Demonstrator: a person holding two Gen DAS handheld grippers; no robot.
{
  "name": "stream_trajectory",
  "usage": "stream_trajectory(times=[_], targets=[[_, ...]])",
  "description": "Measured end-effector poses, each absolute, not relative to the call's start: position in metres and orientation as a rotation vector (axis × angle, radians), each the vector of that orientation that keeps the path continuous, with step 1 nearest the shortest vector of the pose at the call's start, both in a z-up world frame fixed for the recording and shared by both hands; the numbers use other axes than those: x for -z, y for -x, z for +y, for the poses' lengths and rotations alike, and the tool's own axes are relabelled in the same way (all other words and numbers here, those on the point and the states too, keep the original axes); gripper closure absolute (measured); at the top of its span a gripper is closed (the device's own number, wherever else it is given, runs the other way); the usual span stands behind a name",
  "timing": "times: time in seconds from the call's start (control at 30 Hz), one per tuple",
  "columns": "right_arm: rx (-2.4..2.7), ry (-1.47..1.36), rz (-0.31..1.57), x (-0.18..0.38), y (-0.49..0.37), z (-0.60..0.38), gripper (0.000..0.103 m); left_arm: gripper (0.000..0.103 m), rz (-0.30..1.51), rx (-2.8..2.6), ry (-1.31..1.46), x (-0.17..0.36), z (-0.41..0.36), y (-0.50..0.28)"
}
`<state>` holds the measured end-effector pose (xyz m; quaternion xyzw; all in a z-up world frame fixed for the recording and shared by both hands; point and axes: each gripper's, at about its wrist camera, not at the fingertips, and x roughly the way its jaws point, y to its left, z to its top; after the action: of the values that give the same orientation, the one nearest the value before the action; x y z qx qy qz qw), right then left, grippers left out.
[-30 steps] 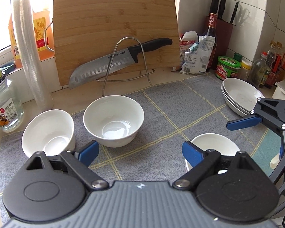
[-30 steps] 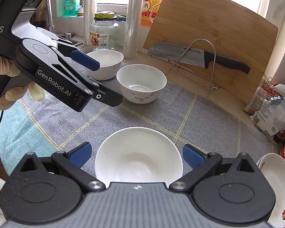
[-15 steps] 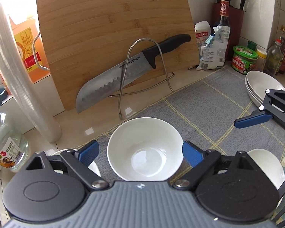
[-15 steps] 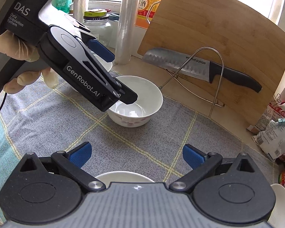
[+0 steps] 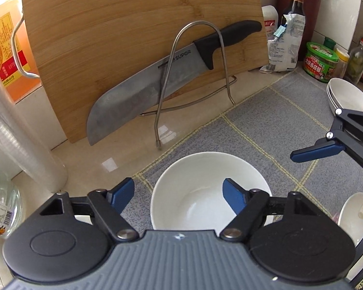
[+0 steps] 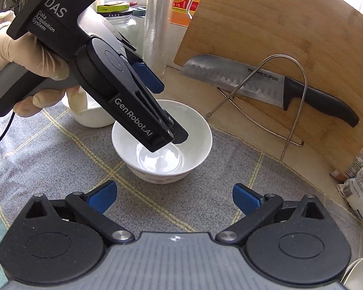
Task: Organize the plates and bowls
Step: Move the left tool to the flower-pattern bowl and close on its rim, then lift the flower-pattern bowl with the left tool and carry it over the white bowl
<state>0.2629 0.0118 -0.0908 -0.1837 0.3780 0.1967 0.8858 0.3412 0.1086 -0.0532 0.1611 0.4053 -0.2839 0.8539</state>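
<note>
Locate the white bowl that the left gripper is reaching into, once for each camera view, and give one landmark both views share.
Left wrist view: the white bowl sits low at centre, its left rim between the closing jaws of the left gripper.
Right wrist view: the same bowl lies centre-left on the grey mat.
Shared landmark: the knife against the cutting board.

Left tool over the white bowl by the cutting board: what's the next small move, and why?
Probably finish closing on the rim. The left tool straddles the near wall of the white bowl: one finger sits inside, the other outside above the grey mat. Its jaws are closing, but the pads do not yet appear to press the rim. The right tool holds nothing.
</note>
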Motion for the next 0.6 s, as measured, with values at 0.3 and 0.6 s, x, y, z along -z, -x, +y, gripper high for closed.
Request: stream_trajectory(times=[0.3,0.6], targets=[[-0.440,0.393,0.796,0.097,-0.277,0.022,0.011,0.035,0.886,0.626,-0.339,0.059,0.109,-0.348],[-0.465,0.374,0.797,0.099,-0.285,0.023,0.022,0.043,0.911,0.648,-0.340,0.063,0.108,-0.350]])
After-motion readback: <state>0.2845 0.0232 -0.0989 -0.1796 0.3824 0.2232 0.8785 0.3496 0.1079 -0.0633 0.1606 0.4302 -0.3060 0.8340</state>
